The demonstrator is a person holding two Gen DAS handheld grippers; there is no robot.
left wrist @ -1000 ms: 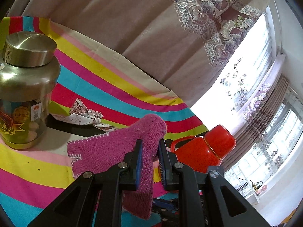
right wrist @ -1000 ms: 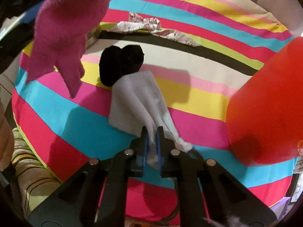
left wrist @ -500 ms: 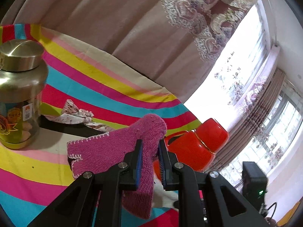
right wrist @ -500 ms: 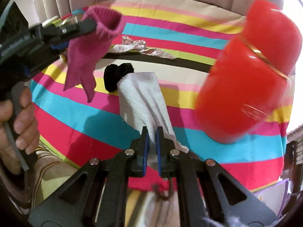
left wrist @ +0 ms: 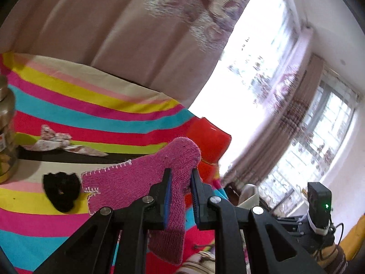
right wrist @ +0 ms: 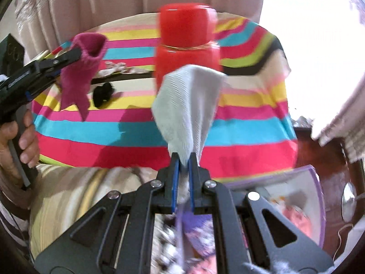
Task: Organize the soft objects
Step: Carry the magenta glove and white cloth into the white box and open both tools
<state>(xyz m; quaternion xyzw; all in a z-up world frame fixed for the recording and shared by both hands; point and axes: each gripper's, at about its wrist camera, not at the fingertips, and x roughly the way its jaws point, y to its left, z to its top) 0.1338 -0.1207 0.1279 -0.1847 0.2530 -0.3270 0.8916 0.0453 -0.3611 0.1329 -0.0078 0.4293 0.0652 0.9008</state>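
Magenta knitted sock [left wrist: 136,182] pinched in left hand-held gripper [left wrist: 180,196], grey cloth [right wrist: 187,105] clamped in right hand-held gripper [right wrist: 182,180]

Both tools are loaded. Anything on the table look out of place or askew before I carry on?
Nothing looks spilled or damaged. Two soft items remain loose on the striped tablecloth: a black scrunchie and a crumpled floral cloth. The left tool grips the magenta sock; the right tool grips the grey cloth.

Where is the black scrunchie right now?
The black scrunchie lies on the striped cloth, just left of the pink knit sock in the left claw.
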